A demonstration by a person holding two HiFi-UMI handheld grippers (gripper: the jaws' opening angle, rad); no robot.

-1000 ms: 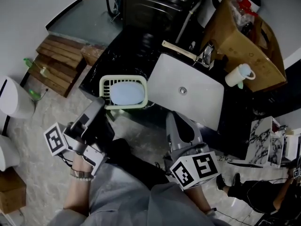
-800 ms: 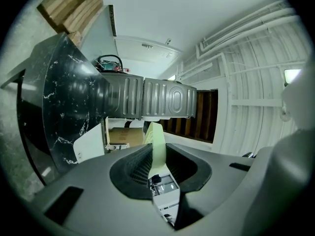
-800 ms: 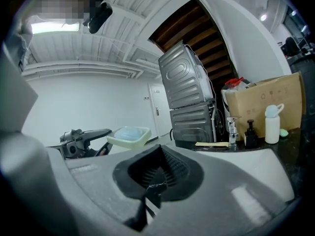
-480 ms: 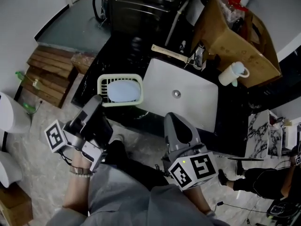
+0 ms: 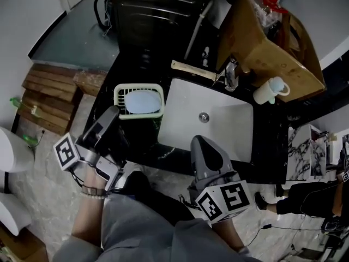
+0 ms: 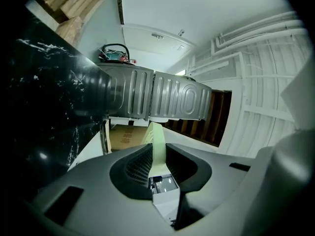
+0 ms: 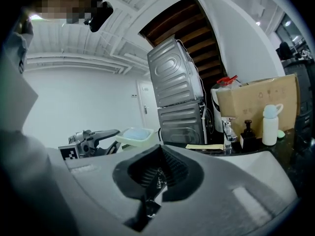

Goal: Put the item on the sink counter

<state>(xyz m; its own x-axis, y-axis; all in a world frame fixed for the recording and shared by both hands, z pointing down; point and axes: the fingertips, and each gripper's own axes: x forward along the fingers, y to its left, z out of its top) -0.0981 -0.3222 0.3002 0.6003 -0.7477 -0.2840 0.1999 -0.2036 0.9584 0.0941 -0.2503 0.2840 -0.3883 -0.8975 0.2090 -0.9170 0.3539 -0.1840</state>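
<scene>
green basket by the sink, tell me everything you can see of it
The pale green basket looks like plastic, rectangular with rounded corners and a slotted wall. A light blue item lies inside. It sits level over the black counter, just left of the white sink; whether it rests there is unclear. The left gripper clamps its near wall between its fingers.

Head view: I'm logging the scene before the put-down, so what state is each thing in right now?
left tool: shut on the rim of the green basket.
right tool: shut, nothing held.
green basket: upright, a pale blue item inside.
sink: empty, no water running.
white bottle: upright, lid on.
cardboard box: open at the top.
</scene>
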